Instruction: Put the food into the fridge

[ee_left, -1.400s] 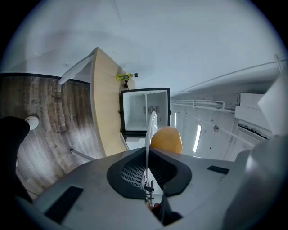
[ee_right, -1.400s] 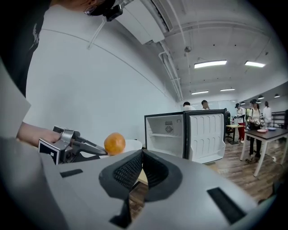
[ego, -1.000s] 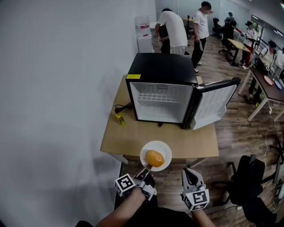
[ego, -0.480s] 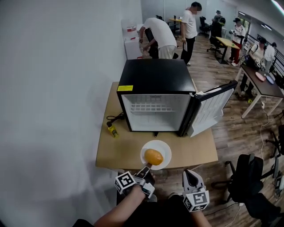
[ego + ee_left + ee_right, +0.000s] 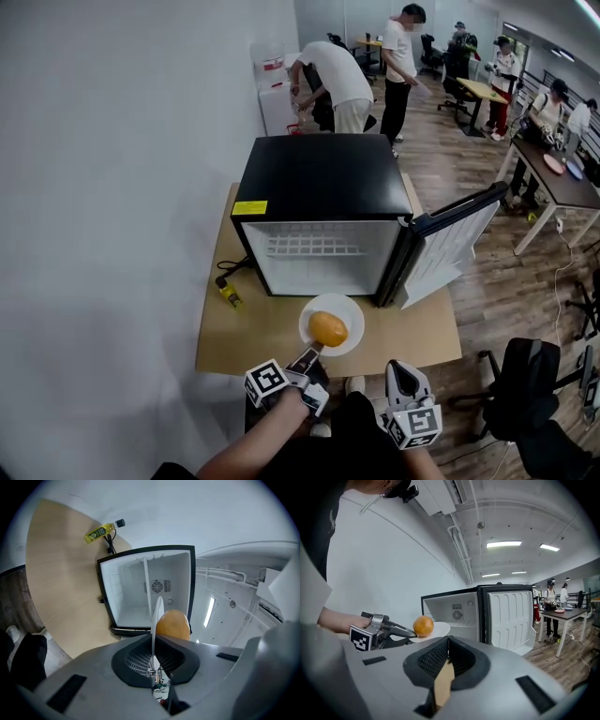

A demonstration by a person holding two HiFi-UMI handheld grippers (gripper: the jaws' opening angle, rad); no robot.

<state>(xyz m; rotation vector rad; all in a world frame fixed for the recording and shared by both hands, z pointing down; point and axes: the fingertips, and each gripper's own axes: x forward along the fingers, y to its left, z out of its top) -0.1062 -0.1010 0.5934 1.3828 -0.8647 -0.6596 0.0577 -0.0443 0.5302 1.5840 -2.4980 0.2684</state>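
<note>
My left gripper (image 5: 310, 357) is shut on the near rim of a white plate (image 5: 347, 339) that carries an orange (image 5: 327, 328). The plate hangs over the wooden table (image 5: 244, 333), just in front of the black mini fridge (image 5: 319, 173). The fridge's door (image 5: 450, 239) stands open to the right, and its white inside looks empty. In the left gripper view the plate (image 5: 155, 620) shows edge-on between the jaws, the orange (image 5: 172, 624) beside it. My right gripper (image 5: 401, 375) hangs shut and holds nothing, right of the plate. From it I see the orange (image 5: 423, 626) and the open fridge (image 5: 459, 611).
A yellow object with a black cord (image 5: 228, 293) lies on the table left of the fridge. A black office chair (image 5: 525, 380) stands at the right. People stand behind the fridge near a white dispenser (image 5: 272, 89), and desks fill the far right.
Both grippers have moved forward toward the fridge, and the plate with the orange went with the left one. The fridge now shows nearer and larger.
</note>
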